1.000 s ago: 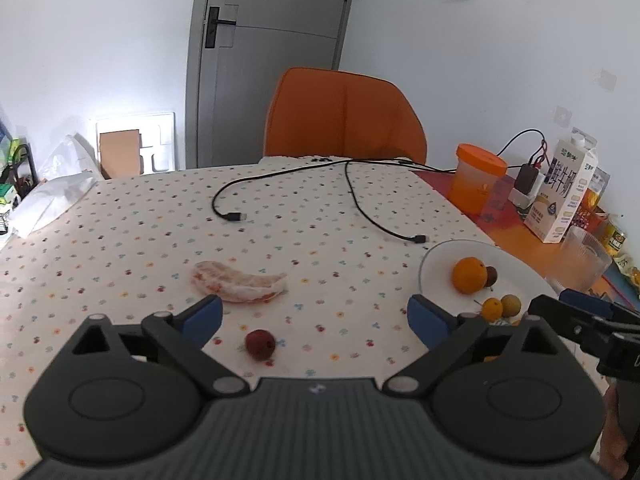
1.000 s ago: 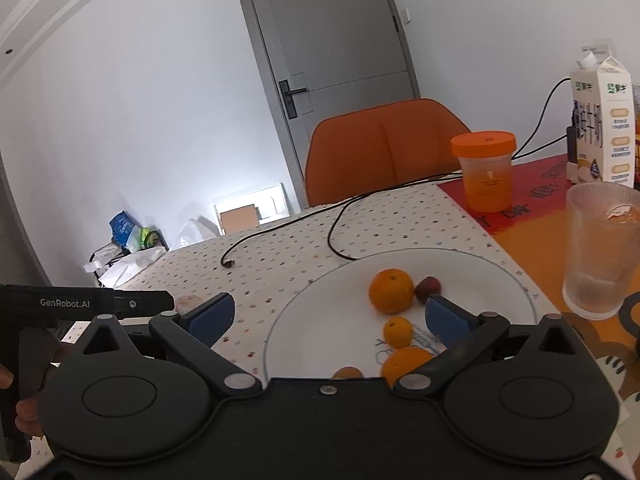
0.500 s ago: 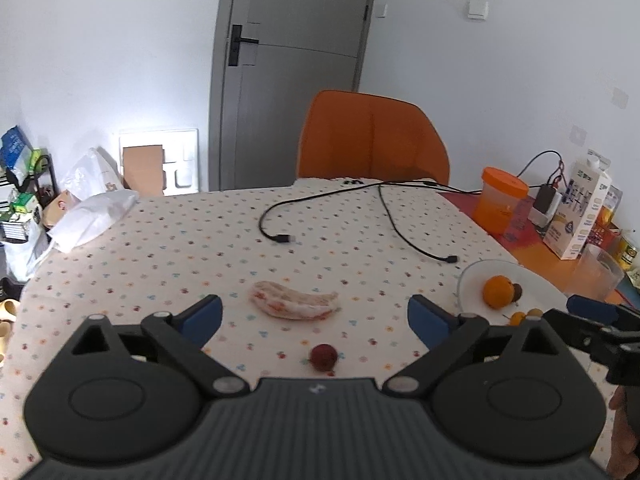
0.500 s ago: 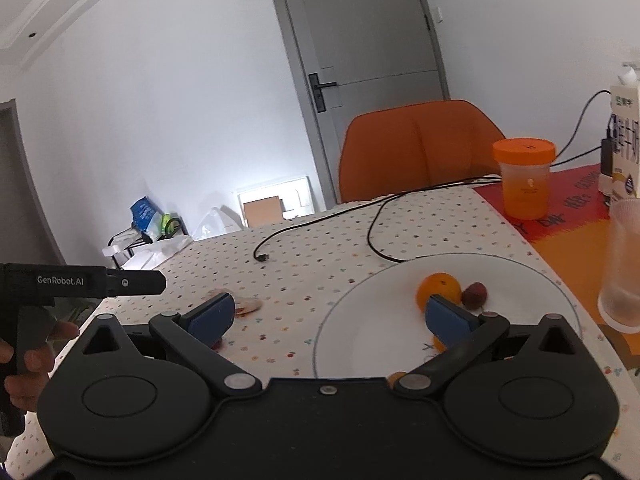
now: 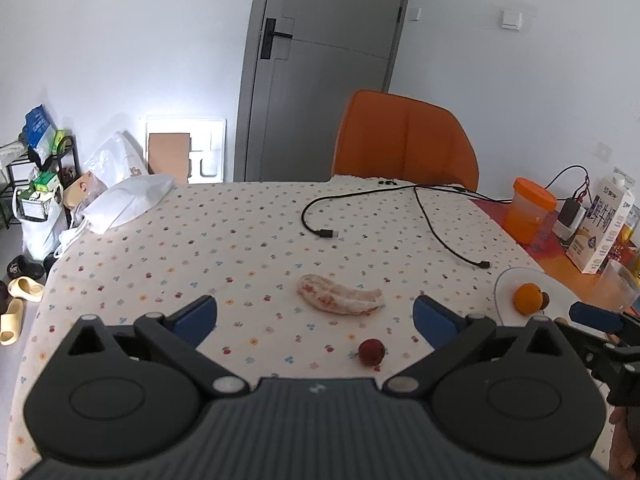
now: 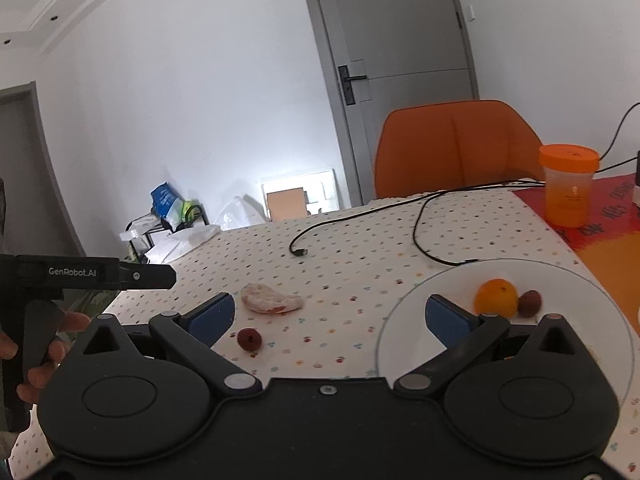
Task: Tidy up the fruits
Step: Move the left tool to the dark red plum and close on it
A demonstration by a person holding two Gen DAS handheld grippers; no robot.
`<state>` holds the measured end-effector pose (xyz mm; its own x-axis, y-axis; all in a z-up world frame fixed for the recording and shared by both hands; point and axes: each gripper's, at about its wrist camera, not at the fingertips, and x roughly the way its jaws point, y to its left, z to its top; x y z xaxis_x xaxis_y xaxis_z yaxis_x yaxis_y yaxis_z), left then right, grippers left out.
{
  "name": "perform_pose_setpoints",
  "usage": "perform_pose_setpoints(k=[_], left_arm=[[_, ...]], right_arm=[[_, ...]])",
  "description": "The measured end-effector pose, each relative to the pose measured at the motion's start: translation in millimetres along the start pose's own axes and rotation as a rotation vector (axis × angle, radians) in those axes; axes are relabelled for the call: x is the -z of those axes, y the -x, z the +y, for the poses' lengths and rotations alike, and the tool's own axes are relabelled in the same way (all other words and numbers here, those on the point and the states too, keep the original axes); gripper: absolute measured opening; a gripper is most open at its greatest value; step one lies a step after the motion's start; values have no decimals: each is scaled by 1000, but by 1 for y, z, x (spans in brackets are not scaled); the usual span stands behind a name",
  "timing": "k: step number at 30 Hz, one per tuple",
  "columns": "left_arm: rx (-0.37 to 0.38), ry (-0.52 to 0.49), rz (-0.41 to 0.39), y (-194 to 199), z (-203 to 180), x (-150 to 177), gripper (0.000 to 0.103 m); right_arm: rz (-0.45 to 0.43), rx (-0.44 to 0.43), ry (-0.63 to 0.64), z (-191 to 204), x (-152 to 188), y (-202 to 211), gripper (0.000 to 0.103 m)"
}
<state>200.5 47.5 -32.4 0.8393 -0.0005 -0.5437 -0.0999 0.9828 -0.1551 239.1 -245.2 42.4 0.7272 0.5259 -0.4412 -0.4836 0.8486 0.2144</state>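
The left gripper [image 5: 315, 312] is standing wide apart with nothing between its blue pads, and its jaws have just been opening a little further. The right gripper [image 6: 330, 315] is also spread and is holding nothing.

Two things are still lying on the dotted tablecloth [image 5: 200, 248]: a small dark red fruit [image 5: 371, 352] and a pale, pink-flecked peeled fruit piece [image 5: 340, 300], maybe a pomelo segment, though the view is too soft for me to be sure. The white plate [image 6: 420, 292] is already carrying an orange [image 6: 496, 298] and a brownish fruit [image 6: 530, 303] touching it.

In the left wrist view the red fruit is sitting low, just in front of the gripper and a little toward its right finger. In the right wrist view it is lying near the left finger, at the edge of the opening. The peeled piece is lying beyond the red fruit, its long axis running across both grippers. I judge that the left hand is the better placed for the red fruit.
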Motion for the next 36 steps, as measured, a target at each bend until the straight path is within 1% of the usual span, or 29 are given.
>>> perform_pose_setpoints(k=[3, 6, 11, 14, 15, 18, 19, 21, 22, 23, 25, 29, 31, 36], left_arm=[[12, -10, -4, -2, 0, 3, 103], [33, 12, 8, -7, 2, 6, 102], [56, 22, 13, -16, -3, 10, 98], [75, 25, 25, -24, -7, 13, 91], [82, 29, 29, -26, -8, 14, 88], [81, 40, 49, -36, -11, 16, 75], [82, 42, 57, -39, -12, 16, 73], [85, 42, 71, -45, -15, 18, 65], [87, 41, 75, -47, -16, 18, 62], [88, 38, 80, -51, -18, 19, 61], [92, 35, 93, -57, -22, 19, 56], [89, 27, 114, -65, -27, 22, 50], [86, 23, 126, -69, -29, 23, 45], [78, 21, 148, -78, -31, 25, 37]], right_arm=[[6, -1, 6, 4, 0, -4, 103], [13, -5, 17, 9, 2, -7, 103], [43, -20, 24, 8, 4, -20, 103], [51, -41, 20, 3, 3, -24, 102], [54, -45, 21, 2, 3, -25, 102], [66, -50, 27, -2, 0, -29, 96], [68, -51, 26, -4, -1, -31, 95], [70, -55, 23, -7, -1, -32, 94], [72, -60, 23, -8, -1, -33, 92], [75, -65, 22, -9, -1, -34, 89], [81, -74, 19, -10, 0, -36, 87], [90, -89, 20, -11, 2, -39, 81], [92, -93, 26, -11, 2, -41, 80], [101, -106, 31, -12, 0, -46, 73]])
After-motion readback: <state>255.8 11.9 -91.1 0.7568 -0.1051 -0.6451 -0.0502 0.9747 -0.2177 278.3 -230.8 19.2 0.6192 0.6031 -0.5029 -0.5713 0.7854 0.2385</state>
